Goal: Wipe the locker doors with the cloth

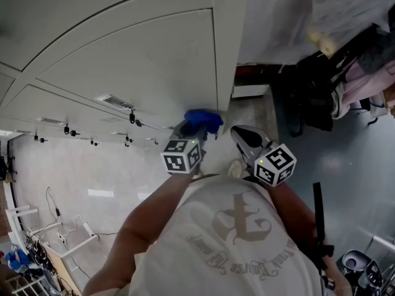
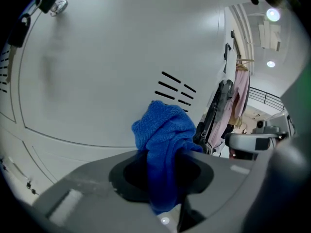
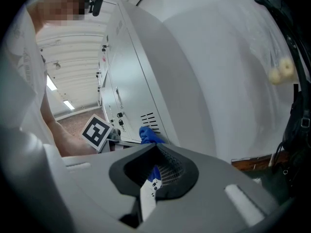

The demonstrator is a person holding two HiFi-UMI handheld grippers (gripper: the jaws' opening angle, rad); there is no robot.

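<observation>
The left tongs are clamping the soft, light-looking cloth by its bunched middle near the locker door's five o'clock, the right tongs idling closed, empty.
</observation>
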